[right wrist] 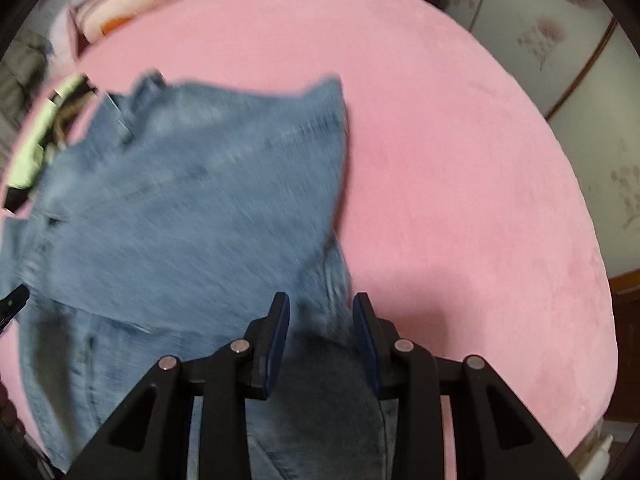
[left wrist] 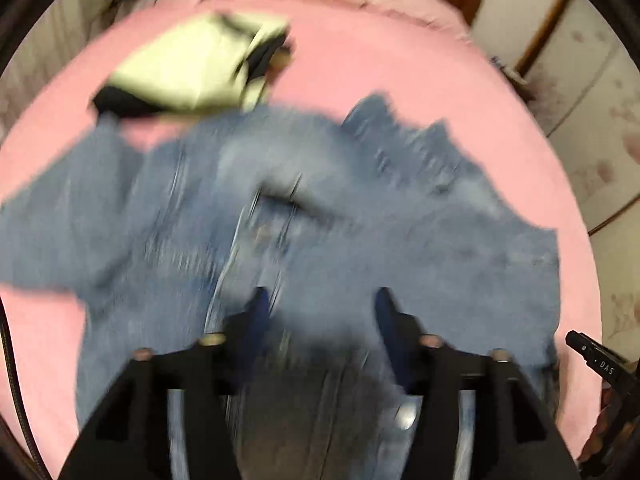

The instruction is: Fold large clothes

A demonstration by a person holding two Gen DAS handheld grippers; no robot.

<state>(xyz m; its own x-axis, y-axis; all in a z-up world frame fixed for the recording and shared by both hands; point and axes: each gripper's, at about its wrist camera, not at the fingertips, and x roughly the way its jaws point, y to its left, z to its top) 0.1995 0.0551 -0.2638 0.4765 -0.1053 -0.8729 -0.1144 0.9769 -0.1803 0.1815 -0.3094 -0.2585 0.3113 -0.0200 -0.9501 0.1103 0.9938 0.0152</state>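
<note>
Right now you are working over the denim garment point(left wrist: 280, 208) spread on the pink bed point(left wrist: 400, 52), the left hand-held gripper point(left wrist: 320, 300) standing open above the cloth, holding nothing, probably having let a fold drop. The right hand-held gripper point(right wrist: 320, 308) is pinching the denim's edge, likely keeping it taut. Only the left view is showing the yellow-and-black folded garment point(left wrist: 184, 76) clearly.

right tongs point(right wrist: 321, 304) | gripping denim garment point(right wrist: 192, 200) | pink bedspread point(right wrist: 460, 160)

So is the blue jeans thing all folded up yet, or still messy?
Partly folded, still messy. The denim garment has one flap turned over itself, but its edges sprawl unevenly across the pink bed.
</note>
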